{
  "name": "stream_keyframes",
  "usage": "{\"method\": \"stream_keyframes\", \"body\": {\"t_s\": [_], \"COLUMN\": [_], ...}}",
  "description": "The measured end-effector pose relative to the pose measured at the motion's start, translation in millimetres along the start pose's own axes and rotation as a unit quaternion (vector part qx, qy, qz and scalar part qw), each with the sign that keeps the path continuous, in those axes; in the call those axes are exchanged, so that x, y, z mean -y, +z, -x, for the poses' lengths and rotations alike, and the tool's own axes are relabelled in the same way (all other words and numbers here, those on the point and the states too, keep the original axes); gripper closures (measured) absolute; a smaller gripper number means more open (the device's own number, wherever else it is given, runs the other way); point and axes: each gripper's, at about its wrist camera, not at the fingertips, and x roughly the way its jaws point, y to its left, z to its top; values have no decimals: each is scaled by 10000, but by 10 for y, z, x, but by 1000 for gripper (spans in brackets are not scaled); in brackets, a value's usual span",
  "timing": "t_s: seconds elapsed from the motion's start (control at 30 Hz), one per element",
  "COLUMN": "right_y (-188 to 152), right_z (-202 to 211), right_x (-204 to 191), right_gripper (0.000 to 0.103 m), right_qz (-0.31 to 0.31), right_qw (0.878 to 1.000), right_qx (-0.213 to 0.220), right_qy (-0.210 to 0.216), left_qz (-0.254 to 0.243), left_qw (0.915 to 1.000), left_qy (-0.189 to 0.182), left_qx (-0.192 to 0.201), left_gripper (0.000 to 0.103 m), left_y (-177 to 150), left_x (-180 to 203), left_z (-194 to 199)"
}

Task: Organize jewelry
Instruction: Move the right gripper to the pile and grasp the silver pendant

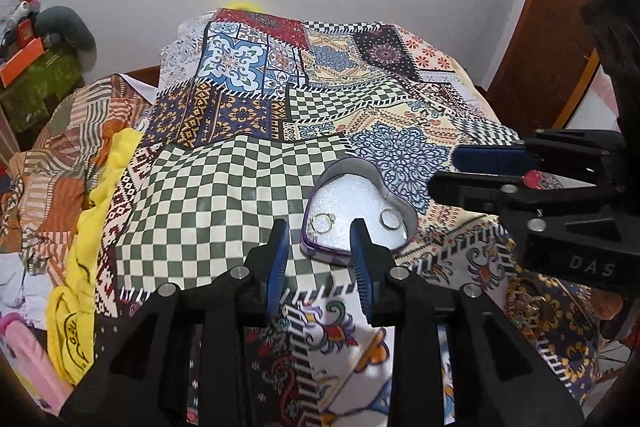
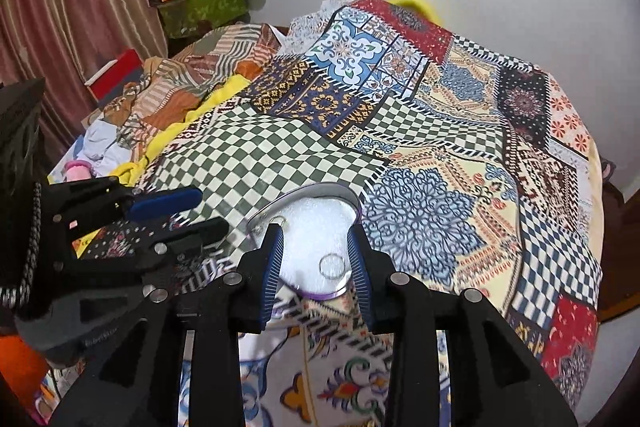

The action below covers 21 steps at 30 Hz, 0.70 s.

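Right now your left gripper (image 1: 320, 251) and right gripper (image 2: 316, 259) both hover over the heart-shaped jewelry box (image 1: 356, 215) on the patchwork bedspread (image 1: 224, 187), fingers parted a little and holding nothing. Inside, on the white foam, a gold ring (image 1: 322, 222) lies left and a silver ring (image 1: 390, 219) right, well apart.

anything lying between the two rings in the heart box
Nothing: in the left wrist view the gold ring and the silver ring lie apart in the heart box, with only bare white padding between them.
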Motion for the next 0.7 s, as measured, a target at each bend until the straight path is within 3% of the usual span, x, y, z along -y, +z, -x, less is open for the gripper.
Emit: {"method": "stream_keyframes", "body": {"t_s": [0.37,0.7], "right_y": [-299,-612], "right_z": [440,735], "right_x": [18,150], "right_gripper": [73,73], "right_qz": [-179,-417], "right_qw": [9994,9975], "right_qx": [262,434], "right_qy": [-164,-366], "left_qz": [-79,-203], "left_qw": [9999,9997], "left_qy": [22,-119], "left_qx": [77,-24], "left_gripper": [71,71], "left_y": [-129,-272], "left_x": [211,530], "left_z": [371,452]}}
